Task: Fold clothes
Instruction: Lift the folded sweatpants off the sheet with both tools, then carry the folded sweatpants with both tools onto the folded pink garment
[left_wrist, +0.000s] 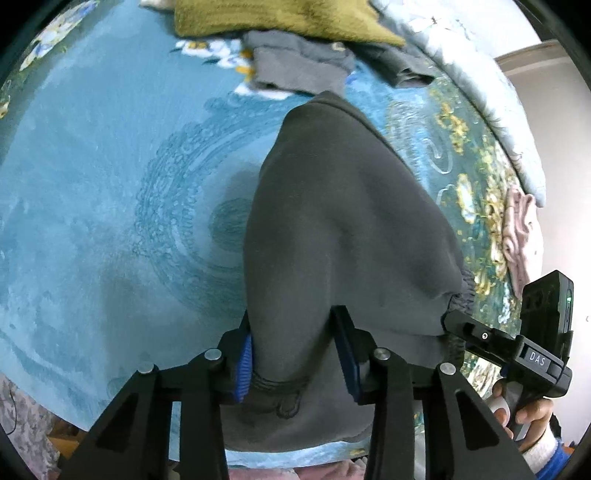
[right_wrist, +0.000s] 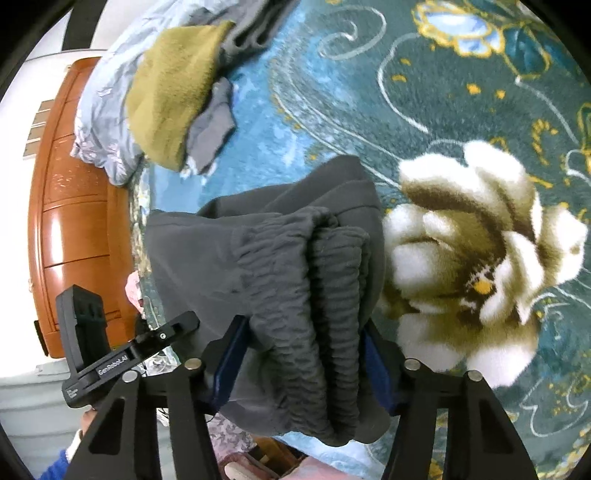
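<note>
We have the left hand-held gripper (left_wrist: 295, 354) pinching one end of the trousers (left_wrist: 343, 221) at the waist, its blue pads (left_wrist: 243, 363) pressed into the grey cloth. The right hand-held gripper (right_wrist: 301, 363) pinches the gathered elastic waistband (right_wrist: 325, 295), which is bunched in doubled layers between its jaws. In the left view we see the right one from the side, just beside ours, clamped on the same band.

From both grips the trousers run forward, lifted at our end and trailing down onto the blanket (left_wrist: 92, 221), a teal one with a floral pattern that seems to cover a bed. They lie near its middle, towards the near edge.

Further out, by the far edge, sits a pile: an olive jumper (right_wrist: 173, 96) over some grey clothes (left_wrist: 295, 62), with a pale quilt (right_wrist: 107, 110) beyond. A pink cloth (left_wrist: 517, 236) lies at the right edge, and a wooden cabinet (right_wrist: 74, 229) stands past the bed.

We judge this to be an early fold: the waist is gripped at two points and the trousers look already doubled lengthwise. Next we would carry the waistband forward over the legs and lay it down flat, keeping both grips level so the layers do not skew or slip.
</note>
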